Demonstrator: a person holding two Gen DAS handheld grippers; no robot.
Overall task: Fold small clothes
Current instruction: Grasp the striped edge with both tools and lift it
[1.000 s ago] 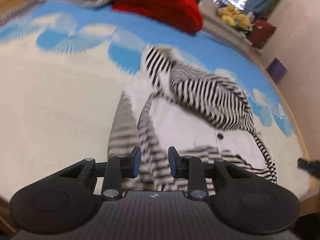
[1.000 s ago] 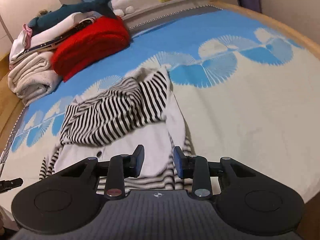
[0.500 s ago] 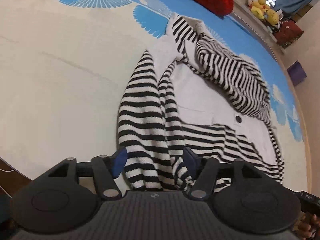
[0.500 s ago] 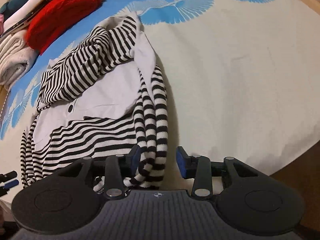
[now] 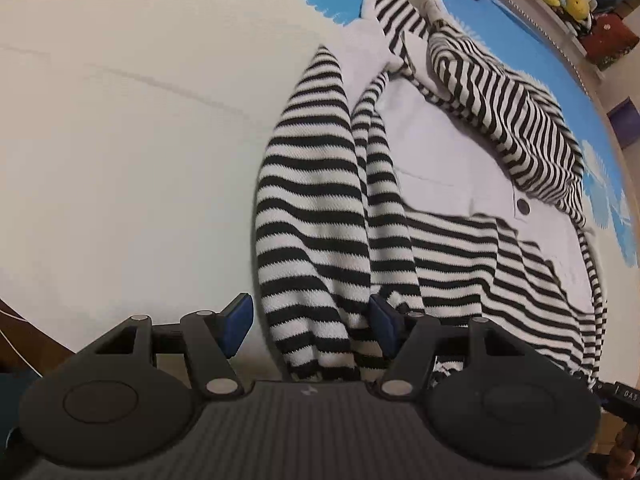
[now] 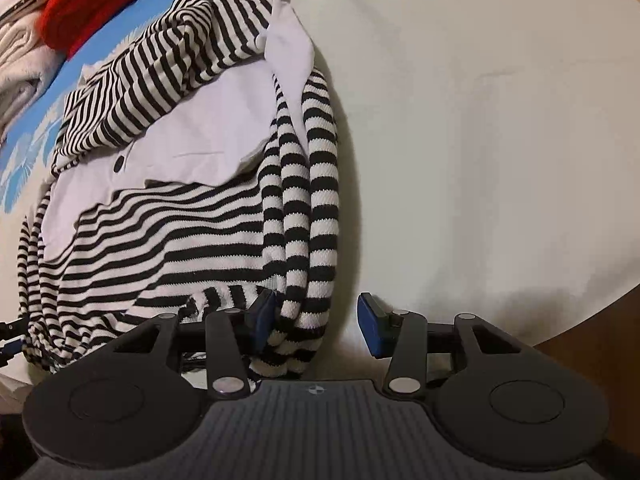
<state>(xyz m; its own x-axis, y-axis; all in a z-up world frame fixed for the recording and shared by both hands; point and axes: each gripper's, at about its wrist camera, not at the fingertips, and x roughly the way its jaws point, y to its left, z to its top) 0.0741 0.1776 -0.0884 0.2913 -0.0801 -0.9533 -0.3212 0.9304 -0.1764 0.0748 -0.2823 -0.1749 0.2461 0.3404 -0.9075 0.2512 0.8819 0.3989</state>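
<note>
We're hovering the left gripper [image 5: 310,322] w/ jaws spread around the striped sleeve [image 5: 312,200] of the black-and-white garment [image 5: 460,184], pads not pressing it. Garment's lying flat on the bed cover [image 5: 120,140], near its front edge. We're opening the right gripper [image 6: 316,322]; the other sleeve [image 6: 316,200] is sitting betw. its jaws, touching only the left pad. Red blanket [image 6: 80,20] is lying beyond.

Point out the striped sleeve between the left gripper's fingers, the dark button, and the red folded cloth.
Striped sleeve [image 5: 316,208]: left wrist view, middle of the sleeve.
Dark button [image 5: 523,205]: left wrist view, its face, on the white panel.
Red folded cloth [image 6: 76,20]: right wrist view, its near folded edge.
</note>
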